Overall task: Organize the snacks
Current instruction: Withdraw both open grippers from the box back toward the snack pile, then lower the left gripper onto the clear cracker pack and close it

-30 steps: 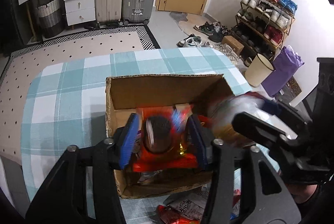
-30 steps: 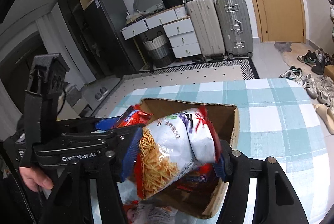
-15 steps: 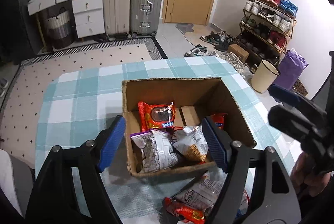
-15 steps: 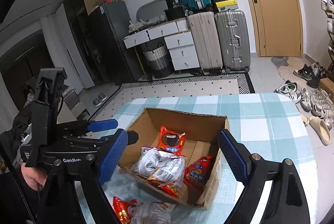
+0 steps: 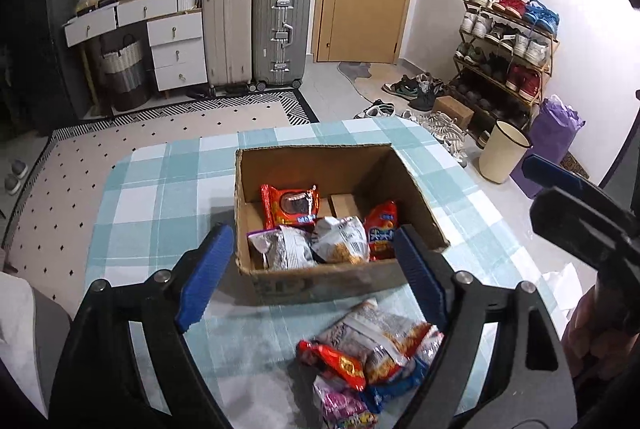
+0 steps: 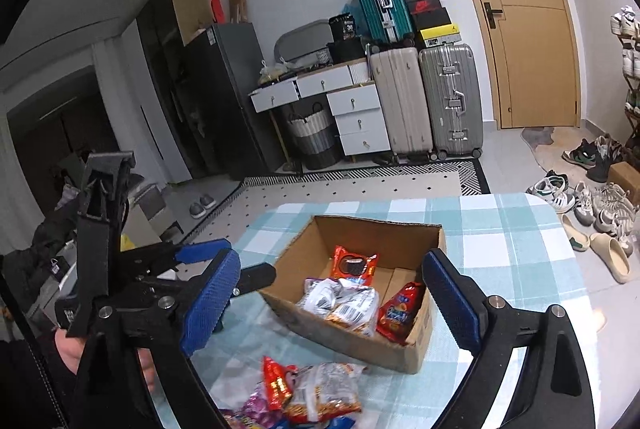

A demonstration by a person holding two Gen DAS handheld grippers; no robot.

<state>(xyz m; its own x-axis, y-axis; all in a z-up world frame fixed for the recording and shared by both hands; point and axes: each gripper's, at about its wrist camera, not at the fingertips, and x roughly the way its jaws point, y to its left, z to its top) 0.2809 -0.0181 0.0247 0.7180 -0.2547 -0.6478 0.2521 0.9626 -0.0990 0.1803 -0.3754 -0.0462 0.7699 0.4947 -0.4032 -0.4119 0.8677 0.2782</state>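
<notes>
Both tongs empty, jaws opening wide: left gripper (image 5: 312, 269), right gripper (image 6: 340, 301). A sec ago a red cookie pack (image 5: 291, 204) and a fries bag (image 5: 340, 239) were clamped; now both are seen dropped in the cardboard box (image 5: 280, 279). Two snacks thus sorted. Loose pile (image 5: 368, 357) on the tablecloth (image 5: 160, 189), just in front of box, is left to be packed.

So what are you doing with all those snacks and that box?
A person is sorting snacks with a gripper in each hand. The cardboard box on the checked tablecloth already holds a red cookie pack, two silvery bags and a small red bag. The left gripper and right gripper are both empty, their jaws opening. A pile of snacks lies on the cloth in front of the box, not yet packed.
</notes>
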